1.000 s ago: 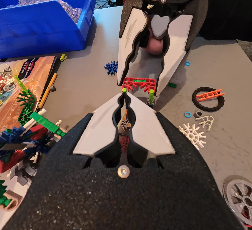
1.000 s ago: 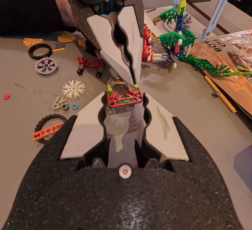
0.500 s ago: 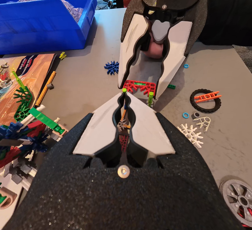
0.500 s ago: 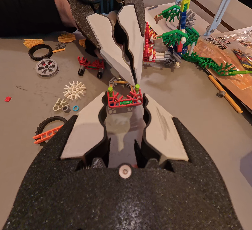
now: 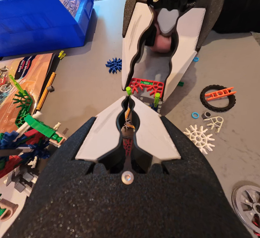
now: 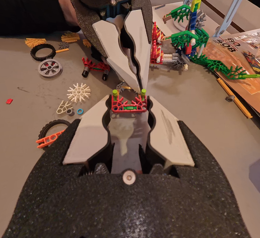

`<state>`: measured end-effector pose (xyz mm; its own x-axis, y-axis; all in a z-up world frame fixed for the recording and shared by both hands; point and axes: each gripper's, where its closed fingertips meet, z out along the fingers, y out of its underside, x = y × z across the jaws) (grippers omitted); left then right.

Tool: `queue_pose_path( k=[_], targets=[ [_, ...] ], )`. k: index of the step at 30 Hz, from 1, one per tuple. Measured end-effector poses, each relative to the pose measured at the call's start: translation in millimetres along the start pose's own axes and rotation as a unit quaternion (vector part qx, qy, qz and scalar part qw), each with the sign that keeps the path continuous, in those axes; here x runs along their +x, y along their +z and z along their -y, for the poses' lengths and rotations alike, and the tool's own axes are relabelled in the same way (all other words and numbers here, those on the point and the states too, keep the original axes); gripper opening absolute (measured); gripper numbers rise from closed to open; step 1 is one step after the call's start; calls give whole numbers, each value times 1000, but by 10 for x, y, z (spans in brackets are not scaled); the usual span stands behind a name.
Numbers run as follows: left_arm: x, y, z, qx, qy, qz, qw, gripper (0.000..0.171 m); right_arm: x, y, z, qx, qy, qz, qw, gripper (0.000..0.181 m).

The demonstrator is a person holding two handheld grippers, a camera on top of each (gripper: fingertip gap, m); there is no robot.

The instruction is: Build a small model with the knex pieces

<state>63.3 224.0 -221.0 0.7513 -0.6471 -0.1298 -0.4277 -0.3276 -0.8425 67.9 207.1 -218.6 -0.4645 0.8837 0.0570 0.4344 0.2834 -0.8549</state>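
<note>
From the left wrist view, the left gripper (image 5: 128,96) has its fingers pinched together on a lime-green peg (image 5: 128,90) standing at one corner of a small red connector frame (image 5: 147,86). Opposite, the right gripper (image 5: 143,90) straddles that frame. A blue bin (image 5: 42,24) sits far left.

From the right wrist view, the right gripper (image 6: 129,99) is spread wide, its tips against both ends of the red connector frame (image 6: 129,105), lifted off the grey table (image 6: 190,111). The left gripper (image 6: 142,88) meets the peg (image 6: 143,92). A white snowflake connector (image 6: 78,92) lies nearby.

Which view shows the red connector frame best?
Right wrist view: the red connector frame sits unobstructed between the right tongs, clamped at both ends. In the left wrist view the shut left tongs hide its near part, at one lime peg.
</note>
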Motion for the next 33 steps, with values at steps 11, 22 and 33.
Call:
queue_pose_path(
  k=[11, 22, 33],
  targets=[
    [-22, -43, 16, 5, -8, 0, 1000, 0, 24, -69, 79, 21, -6, -10, 1000, 49],
    [-11, 1, 16, 1, 2, 6, 1000, 0, 23, -27, 81, 23, -11, -15, 1000, 49],
    [-13, 13, 24, -3, 24, 20, 1000, 0, 27, -20, 78, 19, -12, -18, 1000, 48]
  ],
)
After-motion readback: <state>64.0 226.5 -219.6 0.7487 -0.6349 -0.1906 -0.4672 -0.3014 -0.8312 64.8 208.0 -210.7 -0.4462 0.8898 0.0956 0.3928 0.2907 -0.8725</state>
